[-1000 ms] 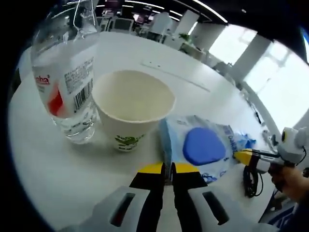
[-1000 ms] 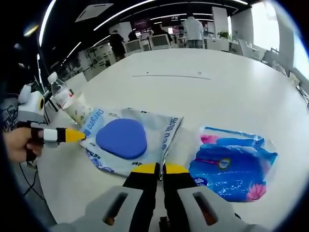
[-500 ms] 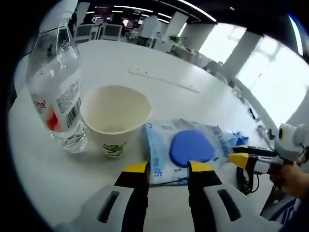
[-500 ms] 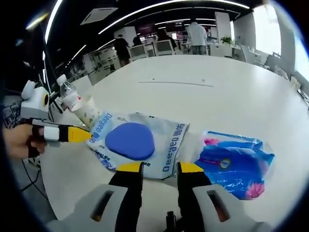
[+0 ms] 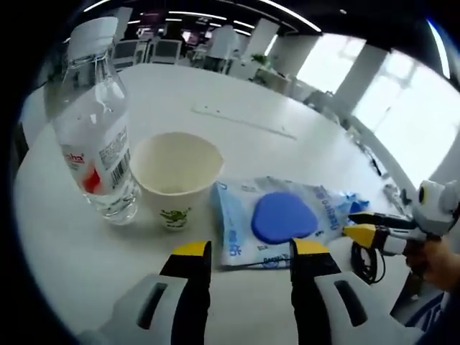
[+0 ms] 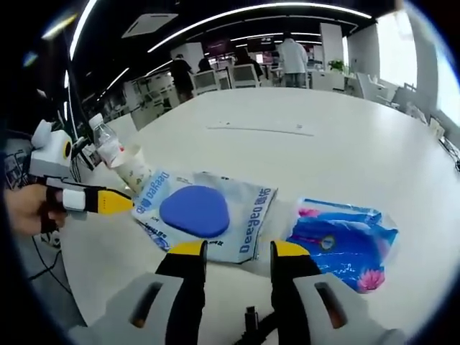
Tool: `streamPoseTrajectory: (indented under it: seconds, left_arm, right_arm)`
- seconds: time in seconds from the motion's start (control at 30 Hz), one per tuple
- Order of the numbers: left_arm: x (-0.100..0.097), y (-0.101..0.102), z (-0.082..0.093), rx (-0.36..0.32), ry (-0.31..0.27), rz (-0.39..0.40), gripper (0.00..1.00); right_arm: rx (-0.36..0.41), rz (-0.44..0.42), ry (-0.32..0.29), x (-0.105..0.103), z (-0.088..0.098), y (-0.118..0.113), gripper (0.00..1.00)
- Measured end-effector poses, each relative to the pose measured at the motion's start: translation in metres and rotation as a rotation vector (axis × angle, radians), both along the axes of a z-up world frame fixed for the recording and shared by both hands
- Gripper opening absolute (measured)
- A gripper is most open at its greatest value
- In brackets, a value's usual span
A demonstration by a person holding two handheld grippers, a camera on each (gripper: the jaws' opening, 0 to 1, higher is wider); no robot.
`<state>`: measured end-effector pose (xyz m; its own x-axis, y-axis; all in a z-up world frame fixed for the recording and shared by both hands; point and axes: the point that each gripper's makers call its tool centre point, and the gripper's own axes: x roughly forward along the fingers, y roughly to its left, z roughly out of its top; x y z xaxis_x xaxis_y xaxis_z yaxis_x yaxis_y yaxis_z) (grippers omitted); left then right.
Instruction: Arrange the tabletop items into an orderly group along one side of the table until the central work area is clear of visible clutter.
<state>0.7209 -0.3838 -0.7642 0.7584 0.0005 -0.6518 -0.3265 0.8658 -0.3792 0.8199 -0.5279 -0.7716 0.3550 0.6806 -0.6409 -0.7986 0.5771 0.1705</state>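
Beside the paper cup (image 5: 177,177): water bottle (image 5: 94,136), then white wipes pack (image 5: 277,221) reading "Deeyeo". Past the pack, blue tissue pack (image 6: 341,243). Left gripper (image 5: 244,260) and right gripper (image 6: 233,253) both spread apart, holding nothing.

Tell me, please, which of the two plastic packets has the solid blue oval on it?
The pale wipes packet beside the paper cup, not the bright blue tissue pack, which carries a pink flower print.
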Motion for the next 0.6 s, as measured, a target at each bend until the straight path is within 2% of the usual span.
streamPoseTrajectory:
  seconds: [0.2,0.37,0.47,0.6]
  left_arm:
    - [-0.007,0.000,0.007,0.006,0.000,-0.002,0.41]
    - [-0.018,-0.001,0.015,0.033,-0.005,-0.044,0.42]
    - [-0.025,0.003,0.018,0.034,-0.004,-0.041,0.44]
    - [-0.038,0.005,0.019,0.021,0.006,-0.042,0.53]
  right_arm:
    - [0.007,0.003,-0.007,-0.004,0.006,0.000,0.32]
    - [0.023,-0.012,0.015,-0.006,0.008,-0.006,0.33]
    - [0.020,-0.020,0.004,-0.009,0.013,-0.016,0.35]
    - [0.042,-0.021,0.019,-0.014,0.021,-0.023,0.40]
